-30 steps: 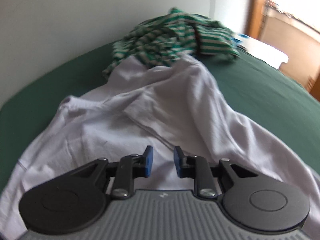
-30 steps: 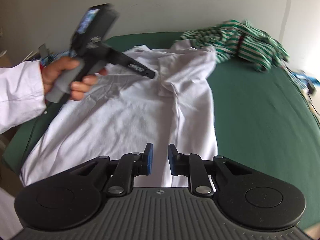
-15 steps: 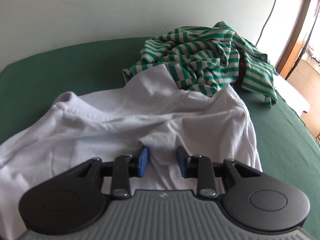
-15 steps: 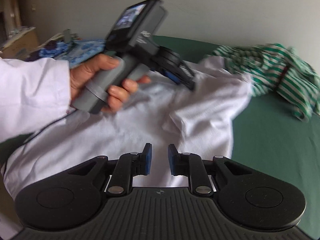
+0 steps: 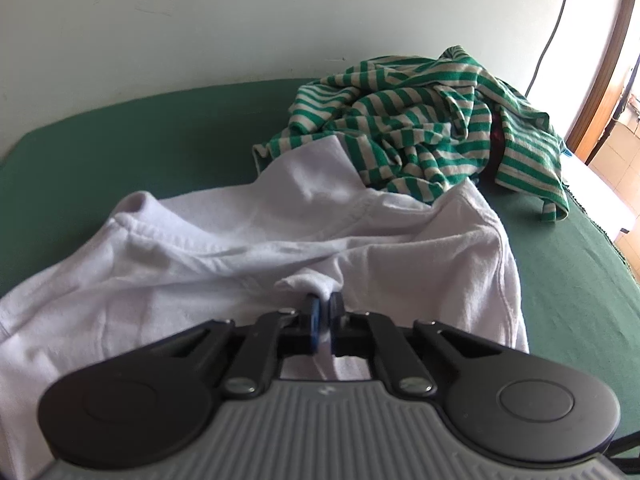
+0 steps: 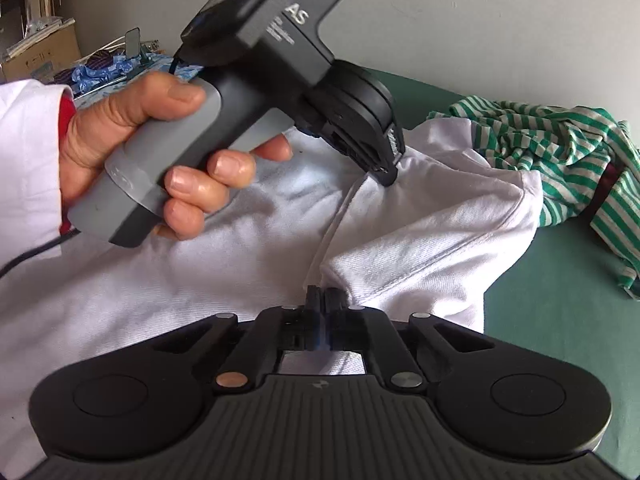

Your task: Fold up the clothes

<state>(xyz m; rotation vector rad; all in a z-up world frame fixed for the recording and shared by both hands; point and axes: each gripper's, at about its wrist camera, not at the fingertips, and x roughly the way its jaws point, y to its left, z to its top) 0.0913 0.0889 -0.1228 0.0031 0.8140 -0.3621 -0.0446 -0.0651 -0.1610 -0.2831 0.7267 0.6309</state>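
A white T-shirt (image 5: 208,264) lies rumpled on the green bed (image 5: 120,140). My left gripper (image 5: 324,310) is shut on a pinched fold of the white shirt. In the right wrist view the white shirt (image 6: 240,240) fills the middle, and my right gripper (image 6: 322,296) is shut on a folded edge of it. The left gripper (image 6: 386,164) shows there too, held in a hand, its tip pressed into the shirt farther up the same fold.
A green-and-white striped garment (image 5: 420,132) lies bunched at the far side of the bed, overlapping the white shirt's far edge; it also shows in the right wrist view (image 6: 560,152). A white wall stands behind the bed. Boxes and clutter (image 6: 40,48) stand at the left.
Both grippers have moved down onto the white shirt and closed on its fabric; they were open above it before.
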